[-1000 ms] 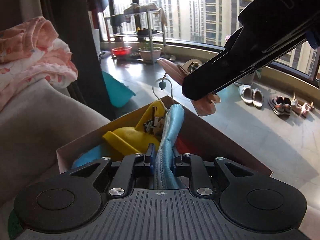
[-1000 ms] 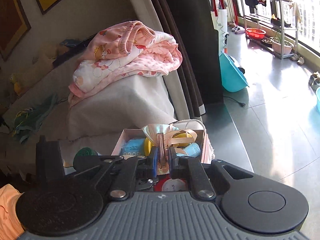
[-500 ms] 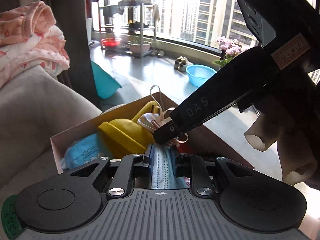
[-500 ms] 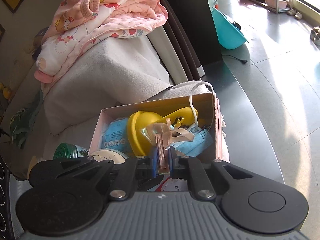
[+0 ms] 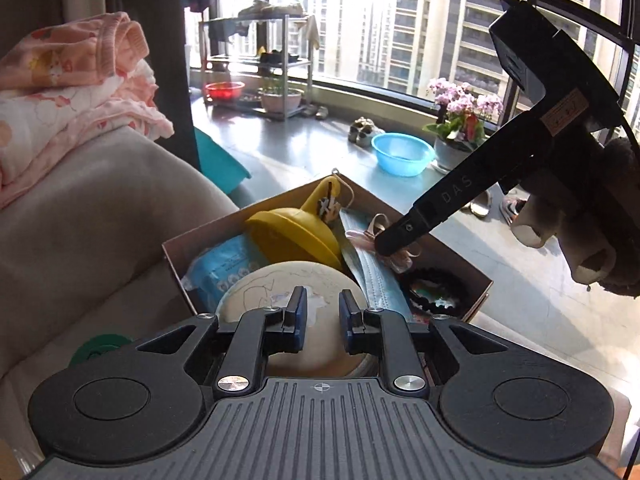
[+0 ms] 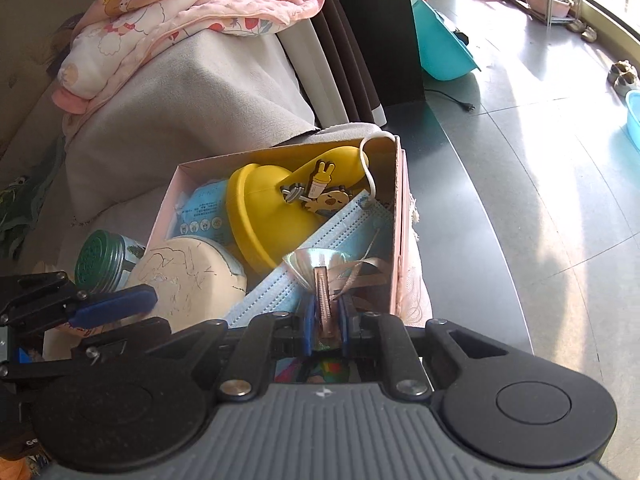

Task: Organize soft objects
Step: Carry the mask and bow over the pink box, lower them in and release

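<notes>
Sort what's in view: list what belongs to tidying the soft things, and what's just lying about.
Job:
- box
- blue mask, lying in the box
- pink ribbon, gripped by the right gripper
- left gripper, open and empty
- yellow piece and tissue pack, in the box

Lying about:
- pink blanket
- blue basin
- flowers
- shoes

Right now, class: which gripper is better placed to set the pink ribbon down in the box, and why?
Right. The right gripper is shut on the ribbon, low over the box. The left gripper is open, empty.
</notes>
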Demonstrator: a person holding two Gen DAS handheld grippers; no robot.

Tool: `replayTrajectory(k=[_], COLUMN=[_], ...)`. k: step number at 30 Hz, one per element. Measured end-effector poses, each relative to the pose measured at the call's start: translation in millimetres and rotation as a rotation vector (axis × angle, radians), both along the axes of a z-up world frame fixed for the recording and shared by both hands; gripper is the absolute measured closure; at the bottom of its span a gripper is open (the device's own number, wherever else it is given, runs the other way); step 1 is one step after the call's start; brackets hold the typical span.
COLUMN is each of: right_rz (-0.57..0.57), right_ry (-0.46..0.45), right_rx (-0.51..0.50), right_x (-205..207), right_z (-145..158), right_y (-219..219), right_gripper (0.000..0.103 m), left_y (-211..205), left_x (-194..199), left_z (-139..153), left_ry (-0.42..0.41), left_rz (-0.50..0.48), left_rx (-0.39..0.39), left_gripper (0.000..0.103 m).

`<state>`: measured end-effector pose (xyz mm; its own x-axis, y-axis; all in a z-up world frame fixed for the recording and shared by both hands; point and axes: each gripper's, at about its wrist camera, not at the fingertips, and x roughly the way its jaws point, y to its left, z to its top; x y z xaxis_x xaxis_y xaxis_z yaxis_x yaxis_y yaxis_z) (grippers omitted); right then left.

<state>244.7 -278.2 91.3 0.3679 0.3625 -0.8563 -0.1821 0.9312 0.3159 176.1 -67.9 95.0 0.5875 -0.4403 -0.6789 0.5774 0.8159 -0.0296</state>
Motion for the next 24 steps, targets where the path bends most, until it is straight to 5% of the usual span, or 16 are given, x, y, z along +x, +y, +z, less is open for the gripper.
replayTrajectory(k=[7, 10, 15, 24], right_rz=[-0.006, 0.047, 0.049, 0.029], right_ry=[-0.135, -0.093, -0.034, -0.045], right_rx=[0.030, 0.049, -0.061, -0.019], right_x=[-13, -19, -25, -29], right_z=[44, 32, -13, -18], right_y=[4, 17, 32, 28], right_gripper=[0.078, 0.078, 0.078, 0.072], left_y=[-2, 2, 21, 31], left_x=[10, 13, 12, -4], left_z=[-10, -13, 3, -9], left_ry=[-0.054, -0.059, -0.015, 0.059], left_rz=[0.031, 0.047, 0.109, 0.128], left_rx=[-0.042, -0.080, -0.136, -0.064], left_gripper=[0.082, 0.083, 0.083, 0.083])
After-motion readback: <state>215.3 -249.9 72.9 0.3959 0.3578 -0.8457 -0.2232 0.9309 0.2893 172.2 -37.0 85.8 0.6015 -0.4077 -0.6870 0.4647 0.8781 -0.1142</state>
